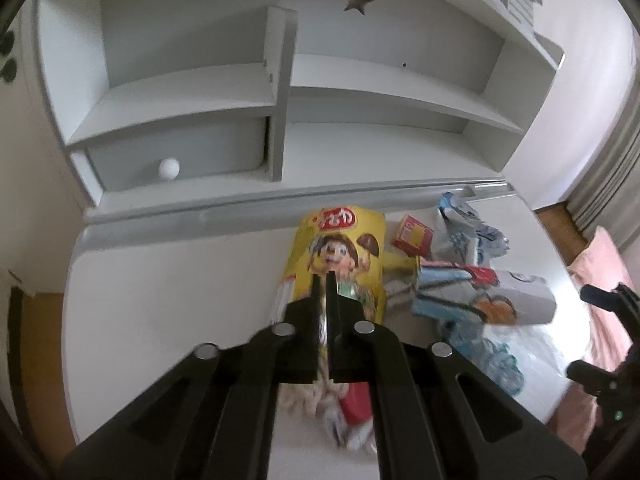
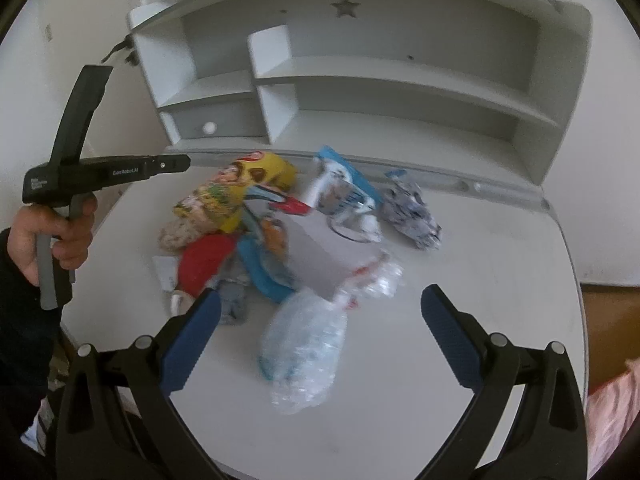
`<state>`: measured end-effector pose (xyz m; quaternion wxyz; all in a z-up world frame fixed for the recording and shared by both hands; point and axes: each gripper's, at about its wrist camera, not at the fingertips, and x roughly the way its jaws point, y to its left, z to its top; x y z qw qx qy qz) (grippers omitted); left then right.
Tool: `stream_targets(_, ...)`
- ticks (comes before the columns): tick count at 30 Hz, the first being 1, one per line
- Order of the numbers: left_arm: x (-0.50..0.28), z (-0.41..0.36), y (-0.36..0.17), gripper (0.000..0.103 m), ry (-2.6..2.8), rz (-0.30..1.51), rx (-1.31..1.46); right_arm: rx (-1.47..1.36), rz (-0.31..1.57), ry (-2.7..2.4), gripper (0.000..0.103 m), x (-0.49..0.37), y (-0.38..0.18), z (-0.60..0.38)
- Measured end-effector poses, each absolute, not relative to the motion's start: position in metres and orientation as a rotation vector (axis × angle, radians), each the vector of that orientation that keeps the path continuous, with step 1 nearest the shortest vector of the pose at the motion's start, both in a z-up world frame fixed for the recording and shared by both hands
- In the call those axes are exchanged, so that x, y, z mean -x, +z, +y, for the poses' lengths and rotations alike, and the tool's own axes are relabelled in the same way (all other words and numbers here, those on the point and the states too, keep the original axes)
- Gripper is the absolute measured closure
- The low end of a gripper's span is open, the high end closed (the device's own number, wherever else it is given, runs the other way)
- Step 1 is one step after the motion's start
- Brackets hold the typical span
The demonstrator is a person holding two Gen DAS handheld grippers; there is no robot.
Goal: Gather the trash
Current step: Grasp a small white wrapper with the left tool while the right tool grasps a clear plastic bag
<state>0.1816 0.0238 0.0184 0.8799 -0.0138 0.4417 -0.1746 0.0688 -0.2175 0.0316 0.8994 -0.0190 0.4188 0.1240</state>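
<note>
The left gripper (image 1: 325,280) has its 2 black fingers pressed nearly together, with a thin shiny edge of the yellow snack bag (image 1: 340,256) pinched between the tips. That bag, printed with a cartoon boy and a red logo, sits at 12 o'clock from the fingertips on the white desk (image 1: 160,280). Below it, toward 6 o'clock, a red wrapper (image 1: 354,400) and pale crumpled packaging show blurred under the fingers.

At 3 o'clock from the yellow bag lies the rest of the trash: a small red and yellow box (image 1: 414,234), a crumpled blue and white wrapper (image 1: 468,232), a grey paper cup on its side (image 1: 524,296), and a clear plastic bag (image 1: 520,360) further toward 4 o'clock.

In the right wrist view, the right gripper (image 2: 320,312) hangs with its 2 blue-padded fingers (image 2: 192,340) spread wide apart, holding nothing. A crumpled clear plastic bag (image 2: 304,352) rests on the desk between them, touching neither pad. The heap spreads toward 11 o'clock, with the yellow snack bag (image 2: 240,188) at its far edge. The person's left hand (image 2: 48,236) grips its tool's handle at 9 o'clock.

Behind the desk stands a white shelf unit (image 1: 280,100) with a star cut-out (image 1: 357,0) and a drawer with a round white knob (image 1: 169,168).
</note>
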Motion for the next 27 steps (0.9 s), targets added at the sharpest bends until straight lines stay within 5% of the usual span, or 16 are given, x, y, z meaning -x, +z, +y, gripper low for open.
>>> stream_targets(3,-0.166,0.030,0.015,0.091,-0.371,0.936,0.013,0.051,0.915,0.257,0.008,-0.065,0.016,-0.210)
stream_targets(5,-0.147,0.035,0.009,0.042,-0.342,0.927,-0.017,0.044,0.943,0.253,0.011,-0.063,0.006,-0.209)
stream_targets(7,-0.124,0.035,0.003,0.033,-0.345,0.908,-0.043,0.016,0.951,0.245,0.012,-0.059,-0.001,-0.214)
stream_targets(12,-0.098,0.017,-0.026,0.034,-0.345,0.918,-0.101,-0.068,0.970,0.211,0.024,-0.061,-0.013,-0.227)
stream_targets(16,-0.098,0.005,-0.041,0.045,-0.338,0.916,-0.123,-0.086,0.969,0.204,0.029,-0.060,-0.016,-0.227)
stream_targets(19,-0.100,0.005,-0.049,0.065,-0.307,0.925,-0.126,-0.097,0.965,0.201,0.034,-0.061,-0.018,-0.225)
stream_targets(22,-0.097,0.009,-0.048,0.092,-0.308,0.923,-0.114,-0.109,0.990,0.210,0.067,-0.064,-0.023,-0.222)
stream_targets(23,-0.095,0.010,-0.046,0.095,-0.308,0.918,-0.109,-0.123,0.997,0.217,0.088,-0.064,-0.023,-0.224)
stream_targets(27,-0.089,0.021,-0.031,0.096,-0.304,0.880,-0.082,-0.143,0.921,0.193,0.098,-0.054,-0.002,-0.237)
